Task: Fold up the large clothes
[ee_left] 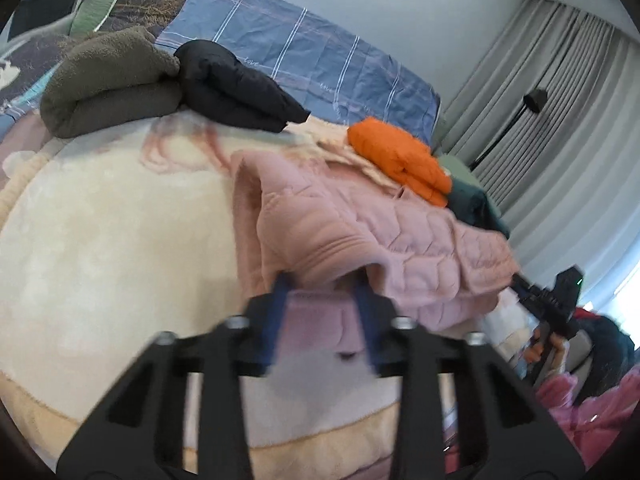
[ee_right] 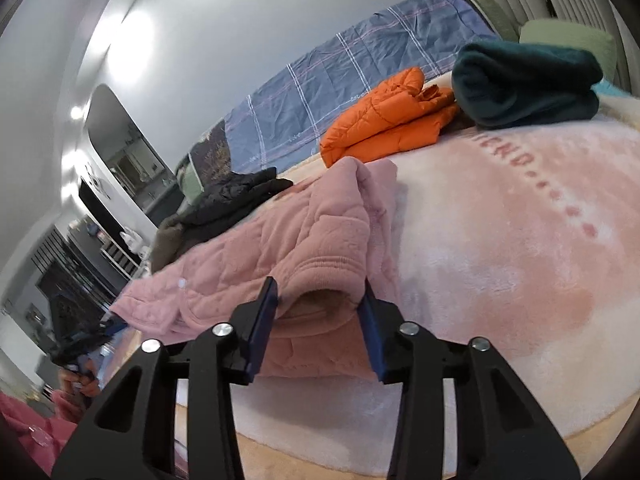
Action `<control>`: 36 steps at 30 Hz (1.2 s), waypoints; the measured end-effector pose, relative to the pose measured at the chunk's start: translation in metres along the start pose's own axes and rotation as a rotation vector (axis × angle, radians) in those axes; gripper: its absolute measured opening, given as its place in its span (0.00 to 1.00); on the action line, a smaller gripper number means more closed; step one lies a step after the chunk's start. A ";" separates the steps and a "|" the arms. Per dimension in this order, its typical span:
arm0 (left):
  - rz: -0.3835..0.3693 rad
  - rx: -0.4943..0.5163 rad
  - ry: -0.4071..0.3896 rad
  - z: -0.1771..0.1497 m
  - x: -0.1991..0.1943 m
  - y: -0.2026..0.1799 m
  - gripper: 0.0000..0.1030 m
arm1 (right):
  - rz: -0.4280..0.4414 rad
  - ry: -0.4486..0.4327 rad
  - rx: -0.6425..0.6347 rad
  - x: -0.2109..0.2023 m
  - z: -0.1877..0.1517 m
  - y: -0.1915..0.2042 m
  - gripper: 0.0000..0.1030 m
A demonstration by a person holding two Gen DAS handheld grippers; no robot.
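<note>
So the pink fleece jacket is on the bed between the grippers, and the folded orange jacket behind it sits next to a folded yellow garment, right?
Not quite. The orange jacket sits next to a folded dark green garment, not a yellow one; the right wrist view shows it. The pink fleece jacket does lie on the bed.

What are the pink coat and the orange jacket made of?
The pink coat looks like soft, matte fleece: fuzzy, with stitched quilting and a ribbed cuff. The orange jacket looks like smooth, slightly shiny nylon or similar, puffed in stitched rows, so probably padded.
</note>
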State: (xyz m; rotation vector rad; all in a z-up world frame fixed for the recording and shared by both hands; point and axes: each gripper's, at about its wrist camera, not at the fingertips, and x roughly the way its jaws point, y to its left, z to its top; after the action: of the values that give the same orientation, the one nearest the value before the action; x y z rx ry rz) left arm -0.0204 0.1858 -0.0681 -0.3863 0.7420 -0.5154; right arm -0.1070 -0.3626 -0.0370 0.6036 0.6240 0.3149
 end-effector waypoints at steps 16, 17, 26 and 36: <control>0.118 -0.017 -0.213 0.143 0.059 -0.002 0.62 | 0.022 -0.214 0.124 0.032 0.127 0.002 0.51; 0.114 -0.010 -0.220 0.142 0.057 -0.003 0.65 | 0.012 -0.217 0.097 0.031 0.127 0.006 0.51; 0.170 0.132 -0.120 0.119 0.082 -0.016 0.65 | -0.107 -0.048 -0.073 0.081 0.107 0.026 0.51; 0.184 0.200 -0.025 0.116 0.162 -0.055 0.59 | -0.058 0.119 -0.180 0.177 0.092 0.089 0.51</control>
State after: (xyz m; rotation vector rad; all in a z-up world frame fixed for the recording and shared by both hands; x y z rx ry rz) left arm 0.1470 0.0670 -0.0489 -0.1365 0.6868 -0.4062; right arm 0.0789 -0.2530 -0.0026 0.3956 0.7181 0.3497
